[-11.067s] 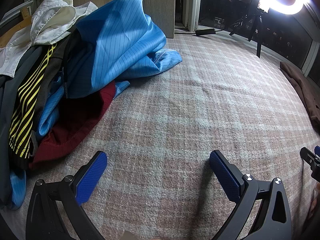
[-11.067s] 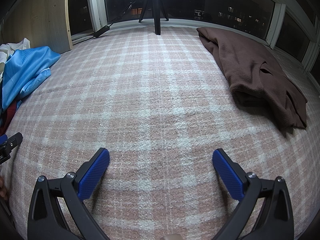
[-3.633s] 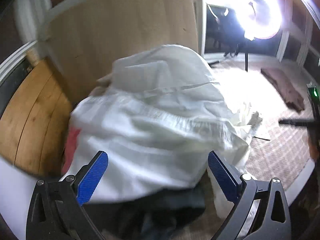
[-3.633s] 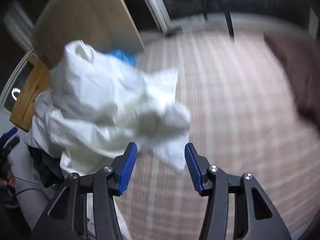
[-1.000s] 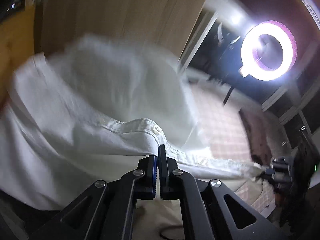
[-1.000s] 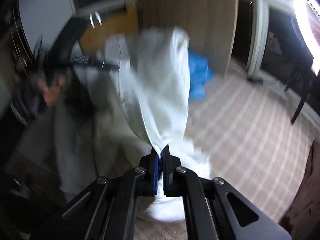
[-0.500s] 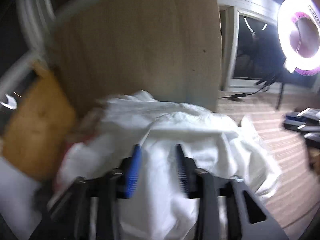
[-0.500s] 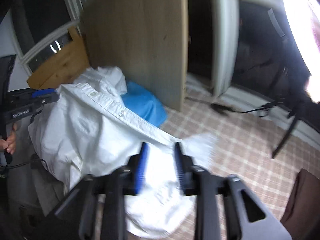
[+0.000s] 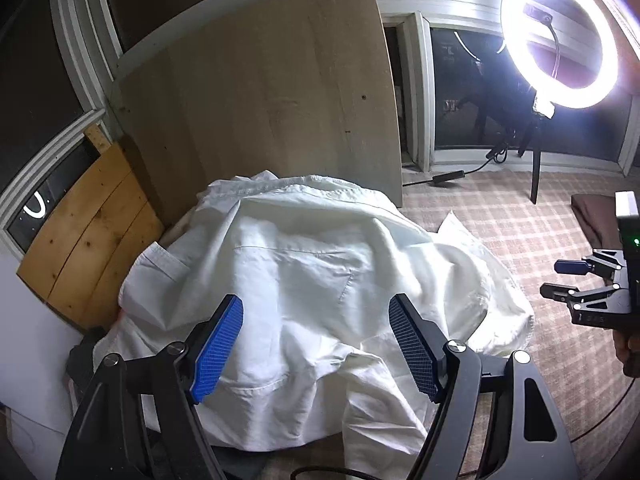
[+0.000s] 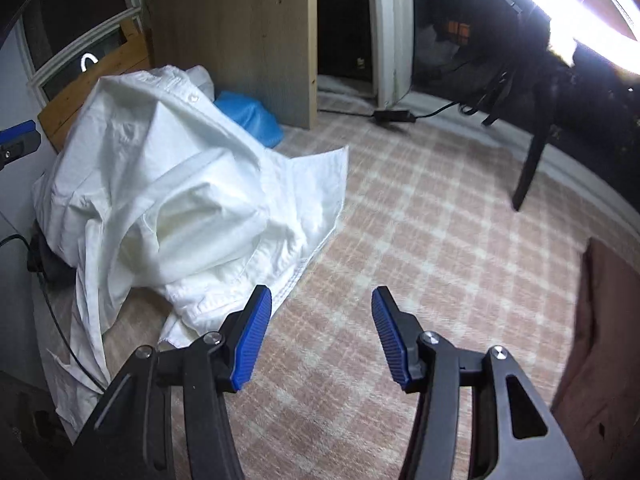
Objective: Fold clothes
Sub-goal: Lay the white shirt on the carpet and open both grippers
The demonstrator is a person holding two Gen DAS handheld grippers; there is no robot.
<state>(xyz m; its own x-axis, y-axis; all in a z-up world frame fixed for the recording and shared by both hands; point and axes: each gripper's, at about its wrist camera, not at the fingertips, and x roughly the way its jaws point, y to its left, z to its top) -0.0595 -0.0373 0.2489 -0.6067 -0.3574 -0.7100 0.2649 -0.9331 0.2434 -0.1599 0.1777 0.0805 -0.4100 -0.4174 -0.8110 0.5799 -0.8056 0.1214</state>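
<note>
Left wrist view: white shirt (image 9: 304, 280) heaped over a clothes pile before a leaning wooden board (image 9: 264, 92) — left gripper (image 9: 316, 344) above it, jaws opening, nothing pinched. Right gripper (image 10: 320, 336) over plaid blanket (image 10: 420, 240), likewise opening, empty — ring light (image 9: 560, 36) beyond.

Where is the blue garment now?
In the right wrist view, the blue garment lies upper left, behind the white shirt, against the upright wooden board.

Home rm, night; plaid bedcover (image 10: 420, 216); dark windows (image 9: 460, 92); ring light (image 9: 558, 38); clothes pile (image 9: 304, 264).
</note>
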